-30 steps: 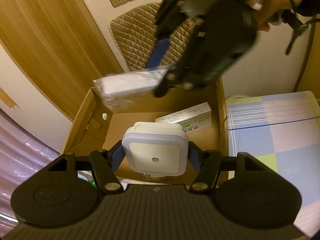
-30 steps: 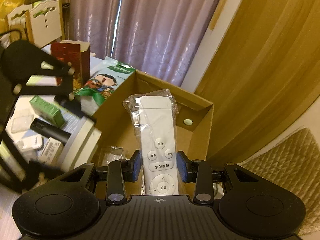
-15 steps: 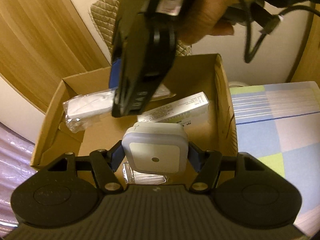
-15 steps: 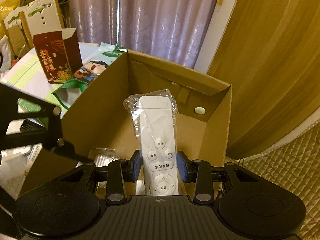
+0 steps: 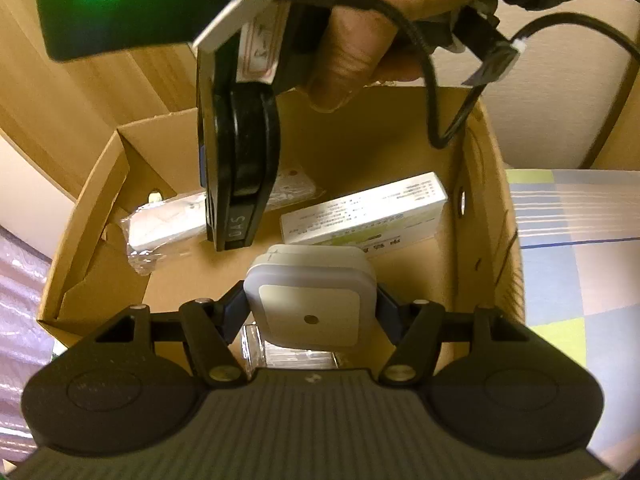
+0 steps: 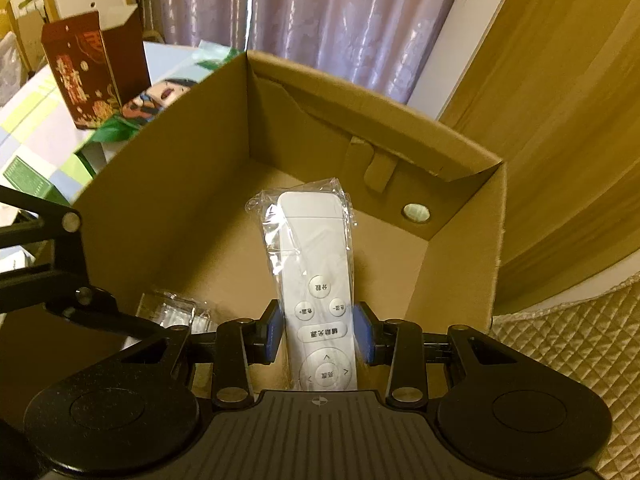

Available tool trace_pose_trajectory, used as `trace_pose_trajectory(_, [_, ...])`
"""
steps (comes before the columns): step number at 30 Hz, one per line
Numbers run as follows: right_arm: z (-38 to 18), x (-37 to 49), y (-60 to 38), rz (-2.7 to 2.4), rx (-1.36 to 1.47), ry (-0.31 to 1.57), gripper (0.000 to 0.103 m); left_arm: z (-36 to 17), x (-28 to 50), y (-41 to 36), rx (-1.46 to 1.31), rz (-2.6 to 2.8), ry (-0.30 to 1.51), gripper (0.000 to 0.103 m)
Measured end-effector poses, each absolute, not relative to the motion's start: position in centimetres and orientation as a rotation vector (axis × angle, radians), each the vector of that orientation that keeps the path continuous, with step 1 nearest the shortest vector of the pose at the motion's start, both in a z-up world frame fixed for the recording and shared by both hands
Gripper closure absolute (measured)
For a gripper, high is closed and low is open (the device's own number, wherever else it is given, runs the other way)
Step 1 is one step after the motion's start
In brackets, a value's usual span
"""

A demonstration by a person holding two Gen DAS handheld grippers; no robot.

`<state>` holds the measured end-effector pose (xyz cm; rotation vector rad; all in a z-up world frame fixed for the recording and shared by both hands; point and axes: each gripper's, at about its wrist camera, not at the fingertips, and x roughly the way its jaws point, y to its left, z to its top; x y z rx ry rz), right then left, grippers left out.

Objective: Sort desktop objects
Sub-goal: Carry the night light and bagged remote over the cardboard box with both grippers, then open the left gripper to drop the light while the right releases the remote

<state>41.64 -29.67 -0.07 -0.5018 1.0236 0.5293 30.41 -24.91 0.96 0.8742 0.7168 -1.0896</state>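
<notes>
My left gripper (image 5: 311,312) is shut on a white square night light (image 5: 310,296) and holds it over the open cardboard box (image 5: 92,200). My right gripper (image 6: 319,332) is shut on a white remote in a clear plastic bag (image 6: 312,272), low inside the same box (image 6: 460,216). In the left wrist view the right gripper's black body (image 5: 236,176) hangs over the box with the bagged remote (image 5: 168,228) under it. A white medicine carton (image 5: 364,212) lies on the box floor.
A clear plastic packet (image 6: 172,312) lies on the box floor at the near left. A red gift box (image 6: 92,68) and a green cartoon-printed bag (image 6: 160,96) stand on the checked tablecloth (image 5: 580,240) beside the box. A curtain and wooden panel are behind.
Both grippers have moved lower and closer over the box. The remote has gone down inside it. The right gripper now fills more of the left wrist view.
</notes>
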Motion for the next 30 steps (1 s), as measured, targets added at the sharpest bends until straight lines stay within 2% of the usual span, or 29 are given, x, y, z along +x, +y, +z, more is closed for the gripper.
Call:
trace_pose_trajectory(12, [-1.4, 42.1, -29.4, 0.534, -0.525, 1.046, 0.066, 0.5, 31.3, -24.0, 0.850, -1.076, 0.728, 0.039])
trace_pose_trajectory(22, [0.9, 41.2, -29.7, 0.525, -0.508, 0.990, 0.066, 0.6, 30.8, -22.9, 0.813, -1.043, 0.699, 0.038])
trace_pose_trajectory(30, [4.2, 38.5, -30.0, 0.508, -0.490, 0.918, 0.065, 3.1, 30.1, -22.1, 0.772, -0.973, 0.646, 0.027])
